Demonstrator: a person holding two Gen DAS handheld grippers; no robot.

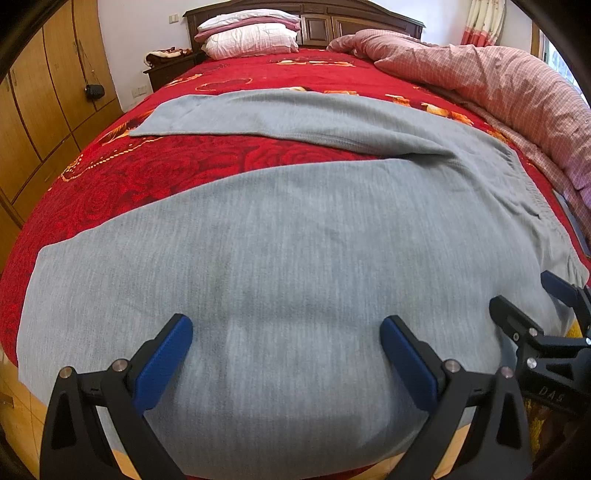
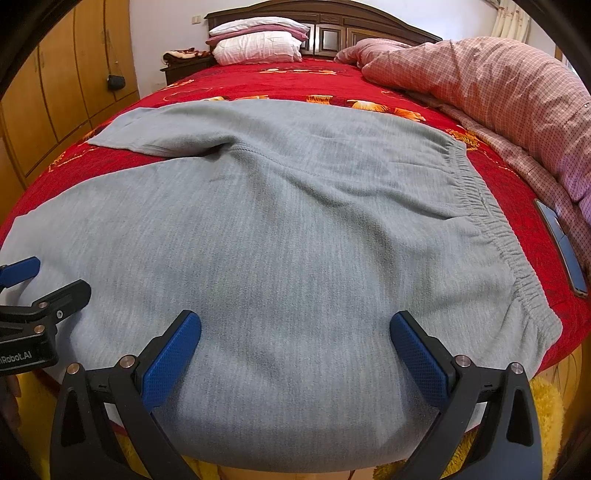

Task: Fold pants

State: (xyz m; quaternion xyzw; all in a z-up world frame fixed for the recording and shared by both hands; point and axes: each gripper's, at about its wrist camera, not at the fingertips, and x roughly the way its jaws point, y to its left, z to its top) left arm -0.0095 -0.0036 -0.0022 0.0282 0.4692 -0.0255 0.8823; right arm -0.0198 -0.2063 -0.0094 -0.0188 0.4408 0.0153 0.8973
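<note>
Both your wrist cameras sit low at the bed's near edge, looking forward along their fingers toward the headboard (image 1: 317, 22). Left view: close over the near trouser leg of the grey pants (image 1: 280, 229), with the wardrobe (image 1: 40, 107) on its left. Right view: equally close, set further right, over the seat and elastic waistband (image 2: 491, 210), with a phone (image 2: 561, 247) at its right edge. Shared ground: pants, red bedspread (image 2: 314, 83), pillows (image 1: 251, 35), pink checked quilt (image 2: 487, 85). Each view catches the other gripper at its inner edge.

Grey pants (image 1: 295, 236), red floral bedspread (image 1: 221, 158)
</note>
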